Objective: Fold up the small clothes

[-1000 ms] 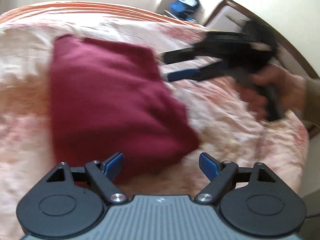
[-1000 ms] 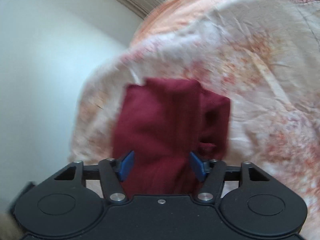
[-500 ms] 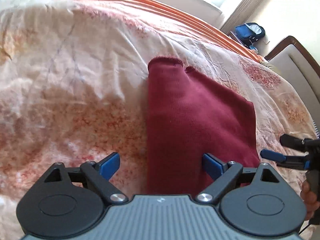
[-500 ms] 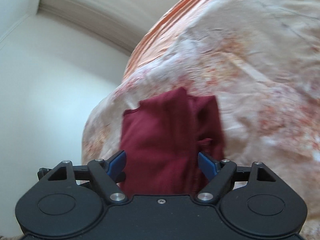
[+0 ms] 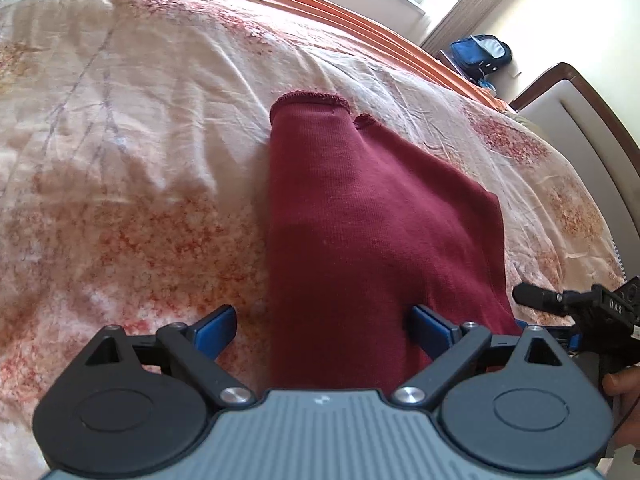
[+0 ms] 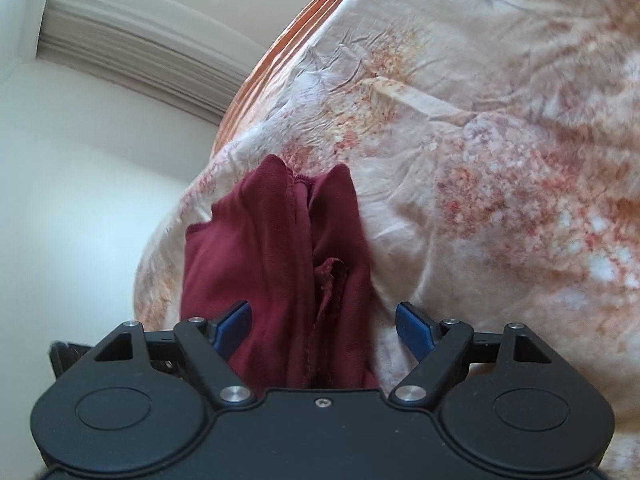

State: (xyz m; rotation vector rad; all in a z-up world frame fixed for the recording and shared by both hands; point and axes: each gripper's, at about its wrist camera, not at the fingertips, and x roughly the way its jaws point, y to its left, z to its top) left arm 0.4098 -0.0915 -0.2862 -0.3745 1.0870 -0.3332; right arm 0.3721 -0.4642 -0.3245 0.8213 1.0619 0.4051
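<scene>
You're looking at a dark red garment (image 5: 360, 216) on a cream bedspread (image 5: 140, 128) mottled with orange-red blotches. Your gripper's fingertips (image 5: 214, 326) are blue, and a blue bag (image 5: 480, 54) sits beyond.

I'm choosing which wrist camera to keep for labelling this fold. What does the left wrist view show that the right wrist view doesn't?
Only the left wrist view shows the right gripper at the garment's near right corner, a blue bag by the wall, and a headboard.

Only the right wrist view shows the garment's bunched folds with a rumpled hem, and the curtain.

Both show the maroon garment lying partly folded on the patterned bedspread, and each view's own gripper open, the left gripper straddling the garment's near edge.
</scene>
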